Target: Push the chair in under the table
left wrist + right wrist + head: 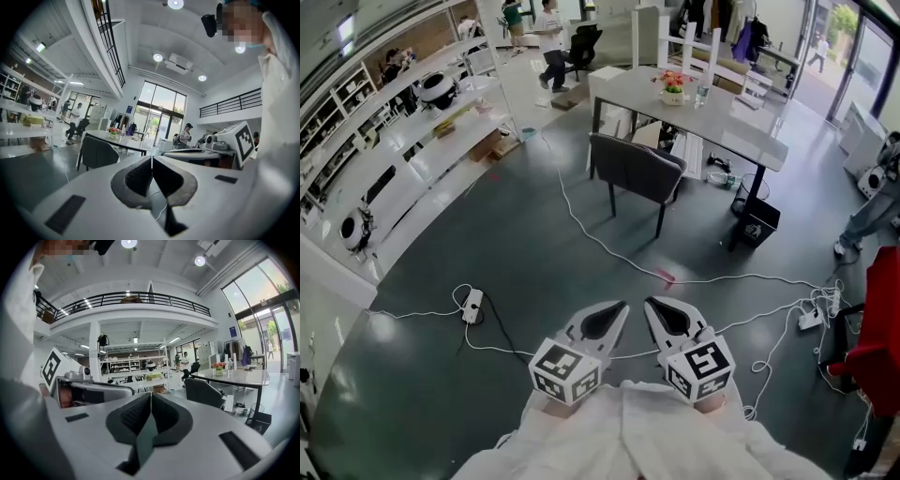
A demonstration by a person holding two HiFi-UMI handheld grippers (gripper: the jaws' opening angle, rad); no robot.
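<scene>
A: Gripping anything with the left claw (620,307)?

B: Gripping nothing. Pressing its jaws flat together, tips meeting, with only floor showing beyond them. Doing the same with the right claw (651,304): closed tight and empty.

A: Carrying both so near the body, side by side, for what reason?

B: Probably just resting them at the waist while facing the job. Pointing roughly level toward the chair (634,171), judging by both claw views. Closed tips likely serving as blunt pushers, a shove needing no grasp.

A: Standing where, that chair?

B: Sitting well apart from the claws, across a stretch of dark floor (534,253). Standing pulled out from the counter (727,122), turning its back toward the head camera and its seat toward the counter's long edge. Not yet tucked under.

A: Lying in the way, anything?

B: Trailing over the floor between claws and chair, a white cable (581,220), calling for careful steps. Standing under the counter's right end, a dark bin (761,223), seemingly clear of the chair's path. Resting on top, a flower pot (673,89), arguing for a gentle push rather than a bump against the counter.
</scene>
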